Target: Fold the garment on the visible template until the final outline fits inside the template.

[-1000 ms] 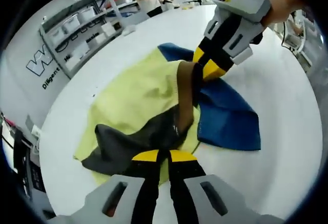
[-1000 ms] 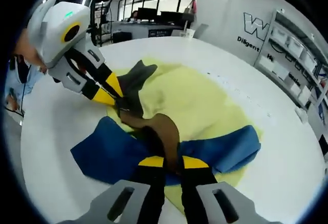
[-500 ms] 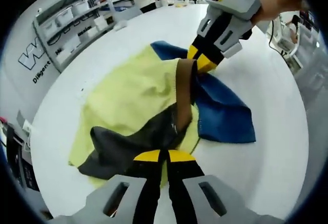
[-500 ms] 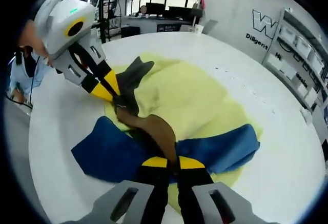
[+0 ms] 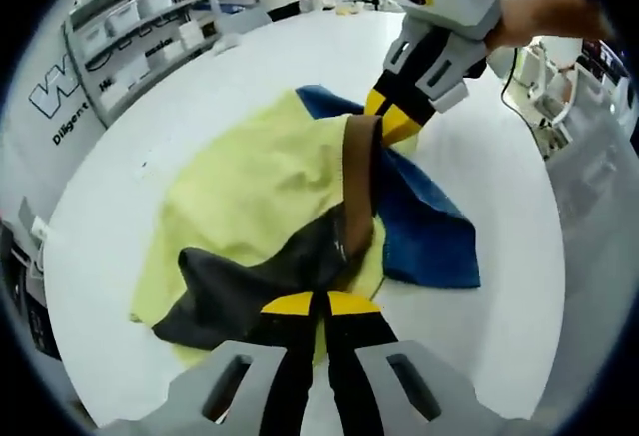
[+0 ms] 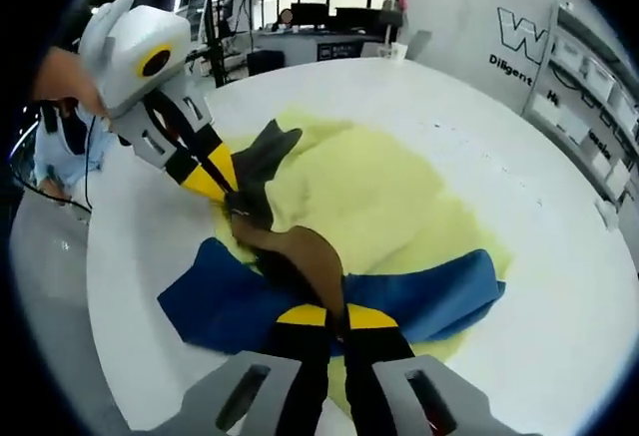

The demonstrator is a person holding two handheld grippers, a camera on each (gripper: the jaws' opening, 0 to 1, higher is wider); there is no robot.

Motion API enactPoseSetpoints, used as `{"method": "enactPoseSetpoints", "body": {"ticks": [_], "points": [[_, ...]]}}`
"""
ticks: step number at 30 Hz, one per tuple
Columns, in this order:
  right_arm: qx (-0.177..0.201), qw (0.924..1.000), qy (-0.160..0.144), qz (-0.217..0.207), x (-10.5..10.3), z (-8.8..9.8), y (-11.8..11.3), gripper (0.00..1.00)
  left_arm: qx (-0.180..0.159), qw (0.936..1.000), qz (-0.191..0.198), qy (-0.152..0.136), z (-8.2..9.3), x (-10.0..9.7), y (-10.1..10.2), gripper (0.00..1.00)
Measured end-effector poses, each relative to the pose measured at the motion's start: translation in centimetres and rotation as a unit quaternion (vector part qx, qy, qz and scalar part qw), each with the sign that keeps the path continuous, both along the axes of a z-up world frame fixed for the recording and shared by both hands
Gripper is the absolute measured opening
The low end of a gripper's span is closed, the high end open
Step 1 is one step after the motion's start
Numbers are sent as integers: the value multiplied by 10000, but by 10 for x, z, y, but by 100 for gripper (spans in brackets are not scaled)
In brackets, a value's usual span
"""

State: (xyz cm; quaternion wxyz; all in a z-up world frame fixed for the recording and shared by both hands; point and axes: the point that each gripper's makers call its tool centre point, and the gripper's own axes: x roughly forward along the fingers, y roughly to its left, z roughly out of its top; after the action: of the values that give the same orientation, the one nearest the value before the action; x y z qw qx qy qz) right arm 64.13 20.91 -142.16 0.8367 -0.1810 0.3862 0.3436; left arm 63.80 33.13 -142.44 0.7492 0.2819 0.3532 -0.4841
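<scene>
My left gripper (image 5: 319, 304) pinches the dark end of the garment (image 5: 344, 192), its brown band stretched to my right gripper (image 6: 336, 316), clamped on the other end; beneath lies the yellow template (image 5: 250, 187) on the white table (image 5: 499, 286). Shelves (image 5: 140, 27) stand beyond.

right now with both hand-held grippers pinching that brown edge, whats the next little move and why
Probably carry the brown band together across the yellow template and lay it down. The left hand-held gripper and the right hand-held gripper each pinch one end of it, and the blue garment spills past the template's edge onto the white table.
</scene>
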Motion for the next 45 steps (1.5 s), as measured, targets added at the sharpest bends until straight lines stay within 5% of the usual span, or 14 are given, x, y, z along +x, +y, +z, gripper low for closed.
{"method": "enactPoseSetpoints", "body": {"ticks": [10, 19, 25, 36, 45], "points": [[56, 9992, -237, 310, -19, 32, -2, 0, -428, 9990, 152, 1, 29, -18, 1, 0], [202, 9976, -525, 411, -22, 60, -5, 0, -825, 9950, 377, 409, 53, -39, -2, 0], [239, 9982, -366, 411, -25, 49, 0, 0, -577, 9973, -307, -329, 42, -34, -13, 4], [484, 9982, -223, 255, -22, 57, 9, 0, -597, 9933, -680, -718, 39, -40, -40, 40], [704, 9970, -288, 167, -16, 72, 12, 0, -275, 9906, -810, -1067, 29, -32, -44, 32]]}}
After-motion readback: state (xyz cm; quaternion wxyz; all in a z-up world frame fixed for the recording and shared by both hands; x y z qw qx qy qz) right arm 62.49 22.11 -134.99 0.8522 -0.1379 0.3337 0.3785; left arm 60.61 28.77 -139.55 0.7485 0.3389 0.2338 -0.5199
